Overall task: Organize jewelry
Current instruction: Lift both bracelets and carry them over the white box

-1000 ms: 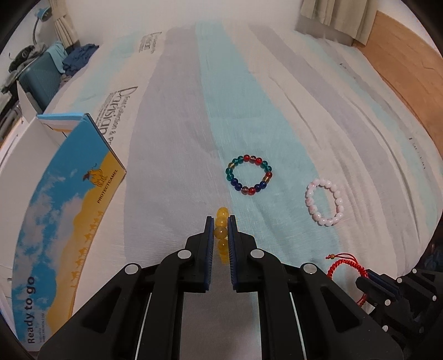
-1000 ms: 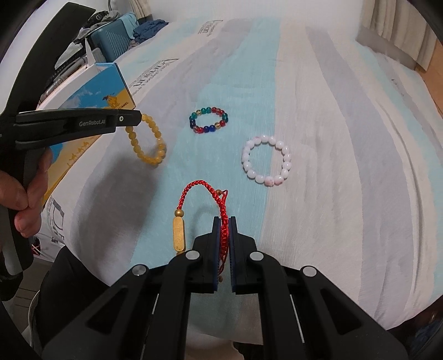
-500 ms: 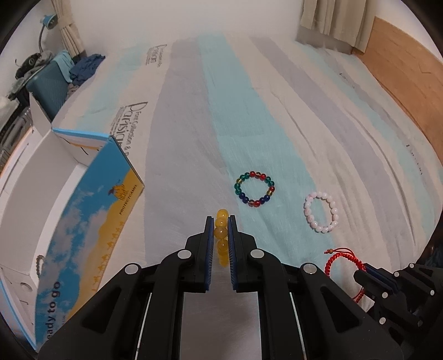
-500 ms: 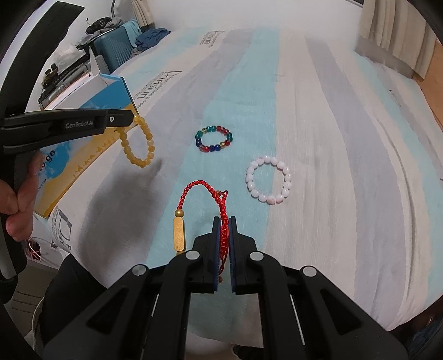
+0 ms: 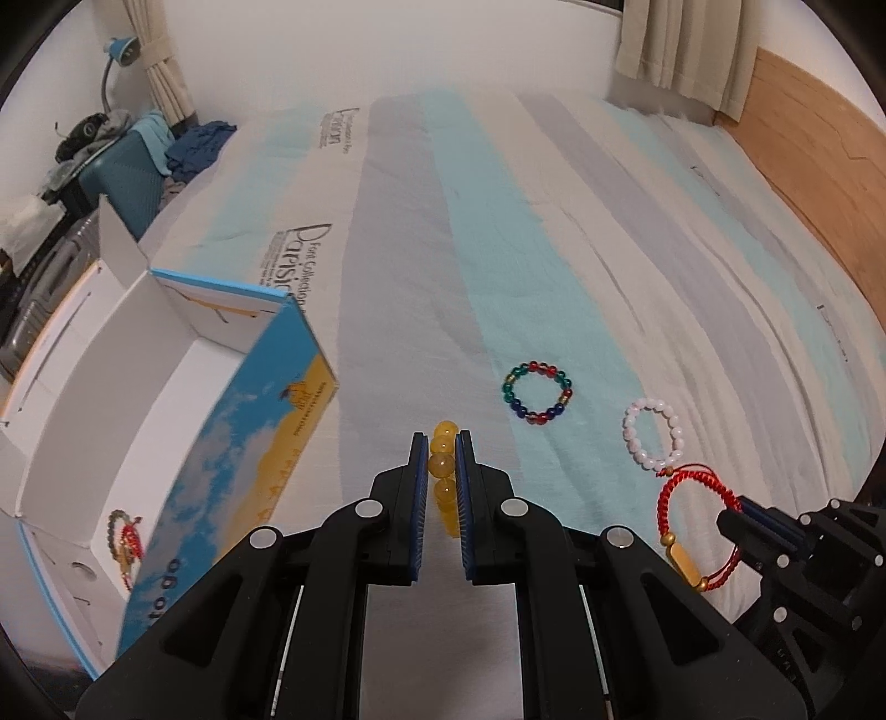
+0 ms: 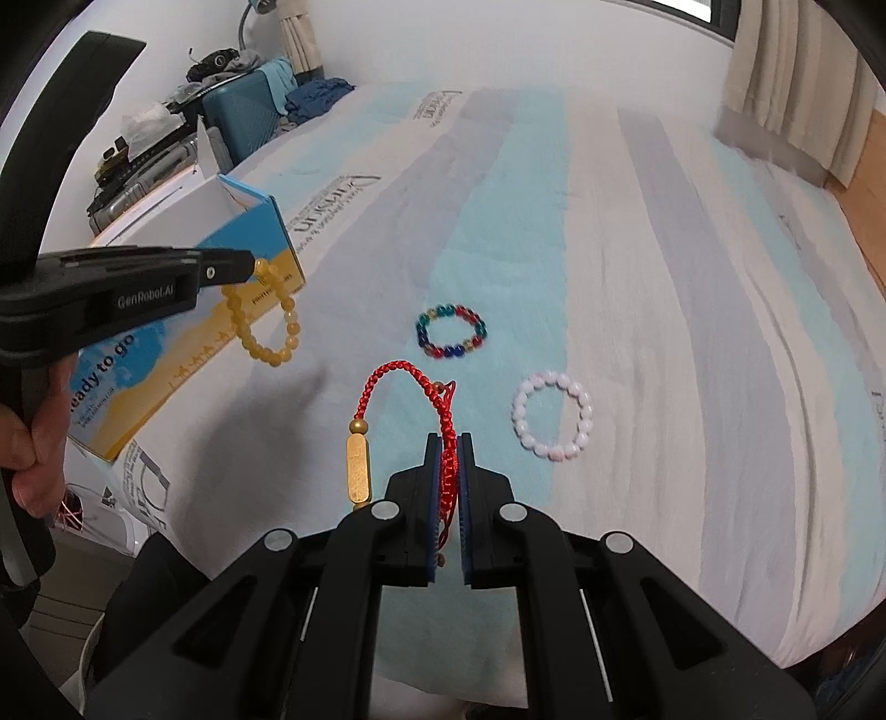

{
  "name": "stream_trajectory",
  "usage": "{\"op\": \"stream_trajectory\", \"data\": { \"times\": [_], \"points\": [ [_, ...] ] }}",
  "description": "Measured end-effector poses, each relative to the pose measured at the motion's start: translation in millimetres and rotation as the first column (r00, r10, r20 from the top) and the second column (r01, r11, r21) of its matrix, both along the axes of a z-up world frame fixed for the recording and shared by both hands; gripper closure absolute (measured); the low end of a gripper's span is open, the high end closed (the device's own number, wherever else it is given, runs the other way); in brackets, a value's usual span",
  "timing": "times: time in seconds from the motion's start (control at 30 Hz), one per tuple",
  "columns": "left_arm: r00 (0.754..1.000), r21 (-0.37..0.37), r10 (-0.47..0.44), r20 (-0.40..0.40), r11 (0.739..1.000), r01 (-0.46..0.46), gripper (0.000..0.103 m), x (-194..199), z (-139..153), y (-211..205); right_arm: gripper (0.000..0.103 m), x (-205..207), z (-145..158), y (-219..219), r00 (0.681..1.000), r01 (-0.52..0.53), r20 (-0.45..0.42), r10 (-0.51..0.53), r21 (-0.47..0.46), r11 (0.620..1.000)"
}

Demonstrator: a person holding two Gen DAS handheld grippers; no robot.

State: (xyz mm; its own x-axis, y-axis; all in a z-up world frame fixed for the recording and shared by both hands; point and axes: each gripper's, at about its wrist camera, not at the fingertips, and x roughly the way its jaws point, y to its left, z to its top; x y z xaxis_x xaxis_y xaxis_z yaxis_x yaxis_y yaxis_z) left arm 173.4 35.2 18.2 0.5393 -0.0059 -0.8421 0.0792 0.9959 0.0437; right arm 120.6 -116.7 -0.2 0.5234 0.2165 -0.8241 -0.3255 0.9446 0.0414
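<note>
Here, red cord bracelet (image 6: 437, 410) upright, gold bar (image 6: 358, 468) hanging vertical

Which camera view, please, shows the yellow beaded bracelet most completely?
The right wrist view: there the yellow beaded bracelet hangs as a full loop from the left hand-held gripper, seen side-on. The left wrist view shows only a few beads edge-on between that gripper's blue pads.

A home bedroom: a wide bed (image 5: 554, 232) under a striped blue, grey and cream sheet fills both views, with a wooden headboard (image 5: 803, 166) along its right edge. Cream curtains (image 5: 675, 50) hang behind the far edge. Past the left far corner stand a suitcase (image 6: 243, 119) piled with clothes (image 6: 318, 97) and a desk lamp (image 5: 119, 52).
</note>
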Motion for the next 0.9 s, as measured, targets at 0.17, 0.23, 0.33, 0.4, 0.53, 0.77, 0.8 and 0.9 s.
{"op": "stream_trajectory", "data": {
  "times": [0.17, 0.23, 0.33, 0.4, 0.53, 0.77, 0.8, 0.9],
  "points": [
    [1.0, 0.01, 0.025, 0.013, 1.0, -0.025, 0.094, -4.1, 11.8, 17.1, 0.099, 4.1, 11.7, 19.6, 0.999, -0.029, 0.025, 0.029, 0.002, 1.0],
    [0.999, 0.012, 0.038, 0.019, 0.999, -0.039, 0.094, -6.0, 16.4, 25.5, 0.099, 5.7, 15.3, 28.8, 0.999, -0.043, 0.031, 0.043, 0.002, 0.999],
    [0.998, 0.018, 0.056, 0.027, 0.998, -0.056, 0.094, -8.7, 22.8, 38.3, 0.099, 7.8, 20.7, 41.5, 0.997, -0.06, 0.041, 0.06, 0.005, 0.998],
    [0.997, 0.02, 0.069, 0.033, 0.997, -0.069, 0.094, -11.2, 27.6, 47.8, 0.099, 9.0, 24.5, 49.2, 0.996, -0.071, 0.048, 0.07, 0.005, 0.997],
    [0.995, 0.024, 0.092, 0.044, 0.995, -0.093, 0.094, -15.6, 37.4, 66.0, 0.099, 12.0, 32.3, 67.5, 0.993, -0.098, 0.062, 0.098, 0.005, 0.995],
    [0.99, 0.019, 0.127, 0.06, 0.992, -0.128, 0.094, -22.8, 52.2, 95.7, 0.099, 12.7, 45.8, 96.4, 0.986, -0.141, 0.09, 0.141, 0.001, 0.99],
    [0.989, 0.017, 0.133, 0.064, 0.991, -0.135, 0.094, -24.5, 55.6, 100.9, 0.099, 13.0, 48.0, 100.9, 0.985, -0.148, 0.095, 0.147, -0.001, 0.989],
    [0.986, 0.016, 0.147, 0.074, 0.989, -0.149, 0.094, -27.8, 63.0, 112.2, 0.099, 14.3, 54.2, 113.4, 0.981, -0.164, 0.106, 0.164, -0.006, 0.986]
  ]
}}
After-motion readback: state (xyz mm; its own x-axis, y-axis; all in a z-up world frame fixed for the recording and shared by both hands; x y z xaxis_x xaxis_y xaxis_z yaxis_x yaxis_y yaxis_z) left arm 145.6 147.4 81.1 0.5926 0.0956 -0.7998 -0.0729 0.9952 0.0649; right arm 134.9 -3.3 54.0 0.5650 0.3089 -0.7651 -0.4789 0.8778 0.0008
